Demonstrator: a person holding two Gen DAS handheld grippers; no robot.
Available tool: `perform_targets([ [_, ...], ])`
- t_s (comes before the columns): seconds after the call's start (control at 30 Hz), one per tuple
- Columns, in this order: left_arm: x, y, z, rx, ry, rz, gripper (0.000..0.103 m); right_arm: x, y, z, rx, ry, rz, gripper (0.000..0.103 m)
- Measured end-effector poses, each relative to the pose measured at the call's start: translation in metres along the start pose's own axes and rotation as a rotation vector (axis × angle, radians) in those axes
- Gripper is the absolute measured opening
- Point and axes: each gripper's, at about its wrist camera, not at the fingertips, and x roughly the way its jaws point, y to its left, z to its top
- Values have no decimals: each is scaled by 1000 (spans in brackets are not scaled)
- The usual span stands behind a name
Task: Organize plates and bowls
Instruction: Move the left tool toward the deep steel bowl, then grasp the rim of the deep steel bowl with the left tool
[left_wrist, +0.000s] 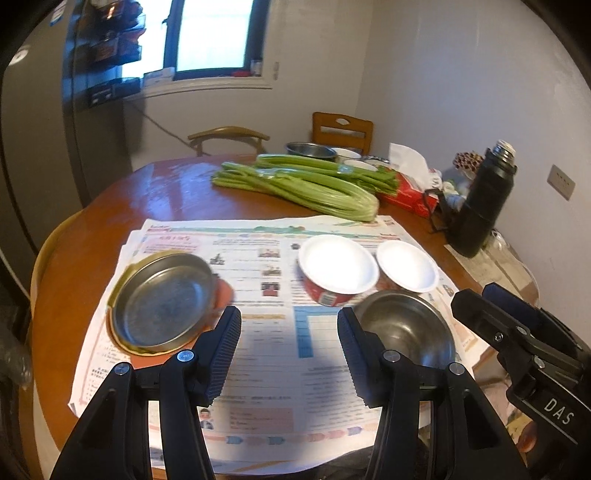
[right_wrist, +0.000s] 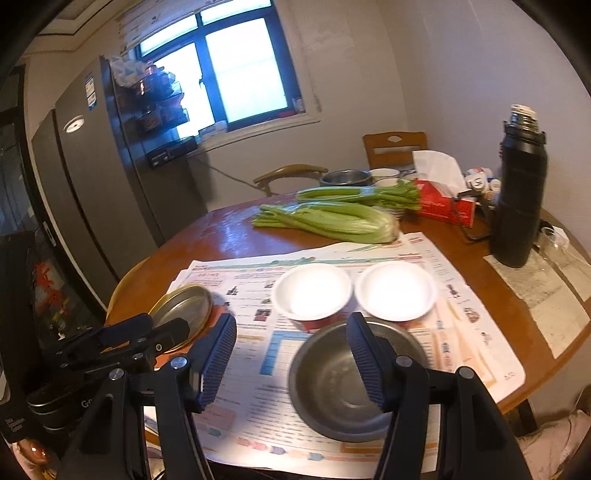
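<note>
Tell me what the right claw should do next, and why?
Probably dip the right claw onto the near rim of the steel bowl and pinch it. Both claws are open and hold nothing, that bowl sits just beneath the right one, and the two white bowls stand side by side behind it.

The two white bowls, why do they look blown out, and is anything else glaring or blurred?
Right wrist view: both white bowls wash out to featureless white, and the window is overexposed. Left wrist view: the bowls also clip, the metal plate looks slightly smeared, and the room edges bend from fisheye distortion.
</note>
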Motion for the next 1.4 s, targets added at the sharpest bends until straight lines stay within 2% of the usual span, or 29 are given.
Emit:
perform_targets([
  [0.47,16,-42,0,83,46,0,56,-4,-44,-15,-3,57,-84,62],
  [0.83,49,-59,-8,122,133,3,56,17,-65,-26,32,117,-69,62],
  [1.1,84,-67,-14,130,201,-9,56,37,-82,-34,63,165,-108,62],
  [1.4,116,-70,-21,129,258,-20,56,64,-93,-45,77,231,-109,62],
])
